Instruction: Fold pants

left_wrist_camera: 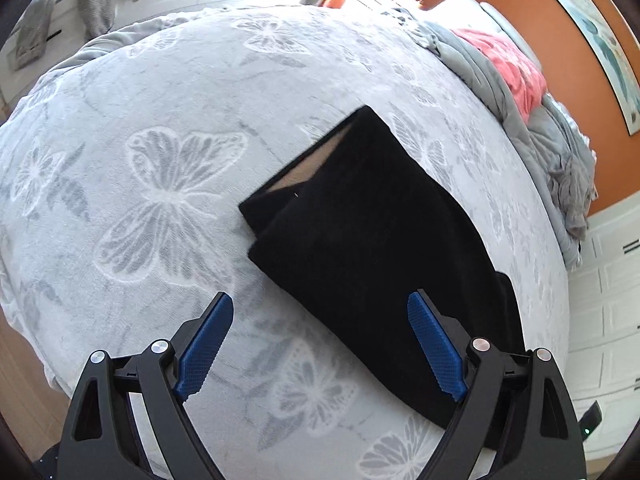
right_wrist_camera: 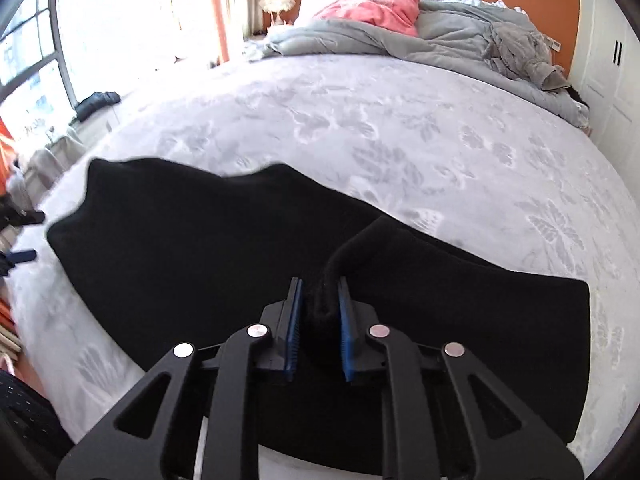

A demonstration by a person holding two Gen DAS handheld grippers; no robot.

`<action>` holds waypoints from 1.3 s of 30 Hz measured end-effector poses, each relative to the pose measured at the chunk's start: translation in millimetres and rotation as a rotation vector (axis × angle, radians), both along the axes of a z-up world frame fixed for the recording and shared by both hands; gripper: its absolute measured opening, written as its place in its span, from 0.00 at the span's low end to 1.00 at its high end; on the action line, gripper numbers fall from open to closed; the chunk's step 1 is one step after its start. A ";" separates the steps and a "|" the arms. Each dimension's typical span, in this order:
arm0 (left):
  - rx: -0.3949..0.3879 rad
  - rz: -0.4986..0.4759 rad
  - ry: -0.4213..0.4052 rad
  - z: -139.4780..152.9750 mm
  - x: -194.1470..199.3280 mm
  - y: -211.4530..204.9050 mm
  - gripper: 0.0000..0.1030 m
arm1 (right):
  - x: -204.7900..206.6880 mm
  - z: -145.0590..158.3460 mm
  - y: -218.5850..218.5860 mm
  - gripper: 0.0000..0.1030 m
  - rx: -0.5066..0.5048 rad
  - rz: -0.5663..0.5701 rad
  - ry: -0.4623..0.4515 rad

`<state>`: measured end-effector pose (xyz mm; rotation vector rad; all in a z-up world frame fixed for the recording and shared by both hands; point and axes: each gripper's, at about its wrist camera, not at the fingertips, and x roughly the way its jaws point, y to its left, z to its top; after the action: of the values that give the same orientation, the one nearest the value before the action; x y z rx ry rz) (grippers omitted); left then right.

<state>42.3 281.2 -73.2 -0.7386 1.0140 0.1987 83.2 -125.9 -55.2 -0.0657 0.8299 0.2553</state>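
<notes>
Black pants (left_wrist_camera: 360, 240) lie folded lengthwise on a pale grey butterfly-print bedspread (left_wrist_camera: 160, 140). In the left wrist view my left gripper (left_wrist_camera: 320, 312) stands wide open just above the bed, its right finger over the pants' near end and its left finger over bare spread; nothing is between the pads. In the right wrist view the pants (right_wrist_camera: 180, 240) stretch across the bed, and my right gripper (right_wrist_camera: 320, 292) is shut on a raised ridge of the black cloth pinched between its blue pads (right_wrist_camera: 294, 320).
A rumpled grey duvet (right_wrist_camera: 460, 40) and a pink blanket (right_wrist_camera: 372, 8) are heaped at the bed's head by an orange wall. White cupboards (left_wrist_camera: 600, 300) stand beside the bed. A bright window (right_wrist_camera: 100, 20) is on the left, with clutter on the floor beneath it.
</notes>
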 end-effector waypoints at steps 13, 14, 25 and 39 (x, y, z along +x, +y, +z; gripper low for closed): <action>-0.126 0.119 -0.054 -39.2 25.2 12.6 0.88 | -7.2 24.5 -38.0 0.81 0.077 -0.096 -0.042; -0.105 0.114 -0.067 -38.7 28.0 9.1 0.87 | -8.0 26.2 -51.1 0.81 0.087 -0.129 -0.034; 0.088 -0.054 -0.343 58.4 21.8 -82.5 0.11 | -9.6 33.7 -145.9 0.89 -0.061 -0.315 -0.020; 0.060 -0.034 -0.289 50.8 35.0 -79.2 0.11 | -13.3 -60.3 -229.6 0.34 0.390 -0.264 0.314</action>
<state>77.3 201.9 -22.3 -0.6732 0.7418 0.0886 69.9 -355.5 -115.5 0.4570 1.0750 0.1755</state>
